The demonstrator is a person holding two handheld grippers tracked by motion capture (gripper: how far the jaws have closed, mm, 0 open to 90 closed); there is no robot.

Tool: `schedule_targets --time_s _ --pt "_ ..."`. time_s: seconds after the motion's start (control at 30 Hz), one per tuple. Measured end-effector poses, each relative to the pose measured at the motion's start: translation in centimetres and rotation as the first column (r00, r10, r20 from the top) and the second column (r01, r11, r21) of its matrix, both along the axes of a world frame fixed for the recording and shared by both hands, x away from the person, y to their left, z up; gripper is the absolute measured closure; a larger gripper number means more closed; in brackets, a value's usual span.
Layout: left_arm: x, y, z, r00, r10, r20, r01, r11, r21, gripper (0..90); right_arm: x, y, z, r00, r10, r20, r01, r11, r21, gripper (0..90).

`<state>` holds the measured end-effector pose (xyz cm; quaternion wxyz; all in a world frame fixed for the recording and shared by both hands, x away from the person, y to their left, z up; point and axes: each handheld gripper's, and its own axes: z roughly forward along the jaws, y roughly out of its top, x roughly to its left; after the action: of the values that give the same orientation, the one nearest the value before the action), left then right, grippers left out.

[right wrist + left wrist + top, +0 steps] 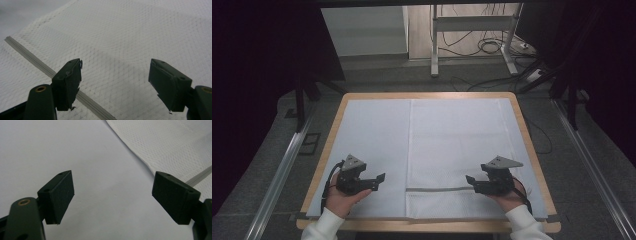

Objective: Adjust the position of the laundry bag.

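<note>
A white mesh bag [457, 140] lies flat on the right half of the table, with a grey zipper [439, 189] running across it near the front edge. My left gripper [378, 181] hovers open over the plain white sheet [372, 135], just left of the bag's edge. In the left gripper view the open gripper [113, 177] holds nothing, and the mesh bag [175, 147] and its zipper [200, 176] show at the upper right. My right gripper [471, 184] sits open above the bag's front right part. In the right gripper view the open gripper [116, 62] hangs over the mesh [137, 30], with the zipper [32, 60] passing under the left jaw.
The wooden table rim [329, 150] frames the white sheet. Metal rails [282, 165] run along the floor on both sides. A desk frame [434, 45] and loose cables [492, 47] stand beyond the far edge. Dark curtains flank the scene.
</note>
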<state>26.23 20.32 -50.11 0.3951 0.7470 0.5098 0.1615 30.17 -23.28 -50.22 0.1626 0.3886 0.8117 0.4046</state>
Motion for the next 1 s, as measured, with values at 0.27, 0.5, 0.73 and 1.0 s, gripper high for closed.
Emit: schedule_targets --time_s 0.27,0.5,0.73,1.0 --pt "0.2 -1.3 1.0 0.9993 -0.008 -0.036 0.009 0.9999 0.008 18.0 -0.1 -0.5 0.2 0.9995 -0.024 0.022 0.023 0.9997 0.011 24.8" --pt "0.6 -1.7 1.4 0.9989 0.002 -0.048 -0.001 0.9998 0.018 18.5 -0.2 -0.6 0.3 0.9980 -0.055 0.030 0.055 0.9985 0.002 22.5" --pt "1.0 -2.6 1.5 0.9964 -0.007 -0.084 0.008 0.9999 0.010 19.5 -0.3 -0.5 0.4 0.9965 -0.076 0.033 0.076 0.9971 -0.004 21.8" --pt "1.7 -4.2 1.2 0.9934 -0.005 -0.115 0.007 0.9999 0.012 18.7 -0.3 -0.5 0.5 0.9962 -0.079 0.037 0.080 0.9966 -0.019 22.0"
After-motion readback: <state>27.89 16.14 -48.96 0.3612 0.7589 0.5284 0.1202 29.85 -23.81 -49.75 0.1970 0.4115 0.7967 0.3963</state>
